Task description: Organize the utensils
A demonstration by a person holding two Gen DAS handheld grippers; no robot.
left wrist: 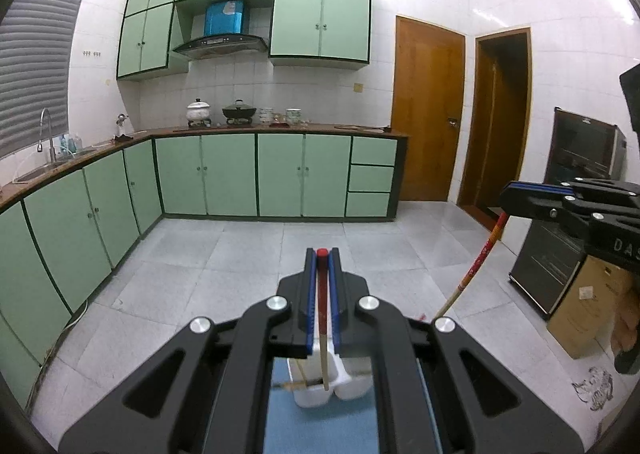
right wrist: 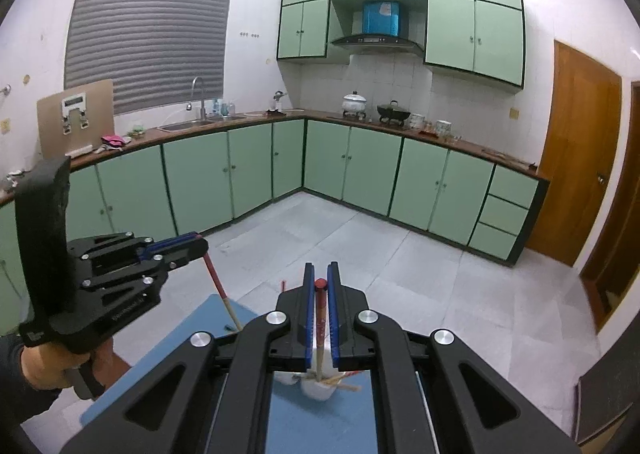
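My left gripper (left wrist: pixel 322 254) is shut on a red-topped chopstick (left wrist: pixel 321 294) that hangs down into a white utensil holder (left wrist: pixel 316 394) on a blue mat (left wrist: pixel 320 426). My right gripper (right wrist: pixel 321 268) is shut on another red-topped chopstick (right wrist: pixel 320 318), whose tip reaches into the white holder (right wrist: pixel 318 390) with other chopsticks in it. Each gripper shows in the other's view: the right one (left wrist: pixel 510 194) at the right edge with its chopstick (left wrist: pixel 480 254), the left one (right wrist: pixel 196 242) at the left with its chopstick (right wrist: pixel 218 282).
Green cabinets (left wrist: pixel 228 174) run along the back and left walls under a brown counter with pots (left wrist: pixel 199 110) and a sink (right wrist: pixel 188 126). Wooden doors (left wrist: pixel 428 114) stand at the right. A black appliance (left wrist: pixel 576 182) on a cardboard box (left wrist: pixel 588 302) is at the right.
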